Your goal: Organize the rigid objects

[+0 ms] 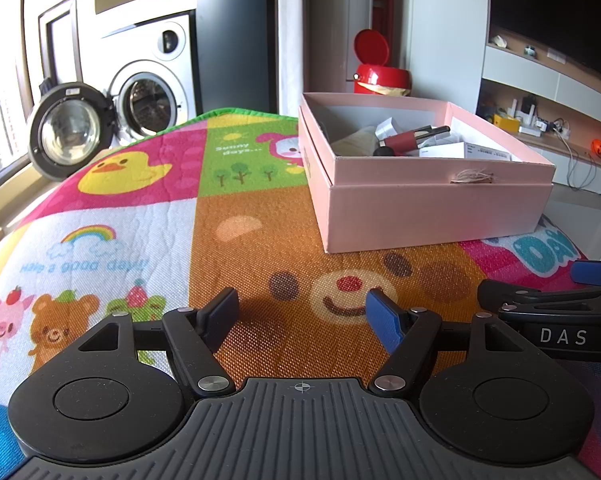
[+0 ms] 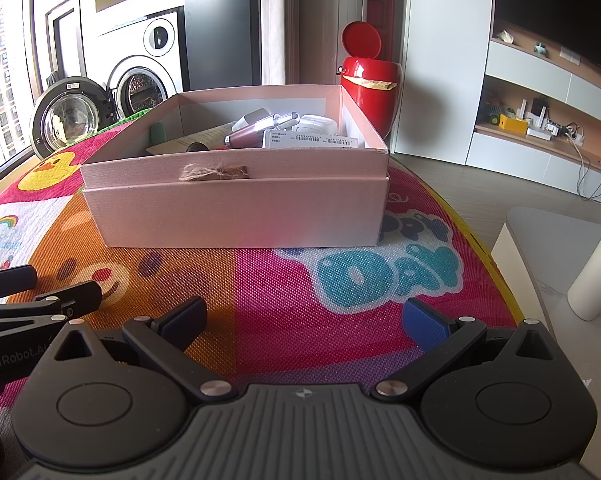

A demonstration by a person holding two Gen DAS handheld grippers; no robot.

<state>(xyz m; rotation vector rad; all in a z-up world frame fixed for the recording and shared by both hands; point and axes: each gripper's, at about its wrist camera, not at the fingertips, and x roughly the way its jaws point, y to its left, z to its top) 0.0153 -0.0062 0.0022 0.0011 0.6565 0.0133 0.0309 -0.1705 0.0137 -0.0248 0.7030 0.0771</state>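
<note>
A pink cardboard box (image 1: 428,208) (image 2: 236,208) stands on the colourful cartoon mat (image 1: 140,216) (image 2: 284,292). Inside it lie several small objects: a dark red tube (image 1: 410,139) (image 2: 256,133), white labelled cards (image 1: 480,151) (image 2: 312,140), a white case (image 2: 320,123) and a green piece (image 2: 158,133). My left gripper (image 1: 306,316) hovers low over the mat, short of the box, open and empty. My right gripper (image 2: 306,322) is also open and empty, in front of the box. Each gripper shows at the edge of the other's view.
A red bin (image 1: 380,76) (image 2: 370,76) with raised lid stands behind the box. A washing machine (image 1: 148,92) (image 2: 140,80) with open door (image 1: 68,130) is at back left. A white stool (image 2: 556,248) sits right of the mat. Shelves (image 1: 548,120) line the right wall.
</note>
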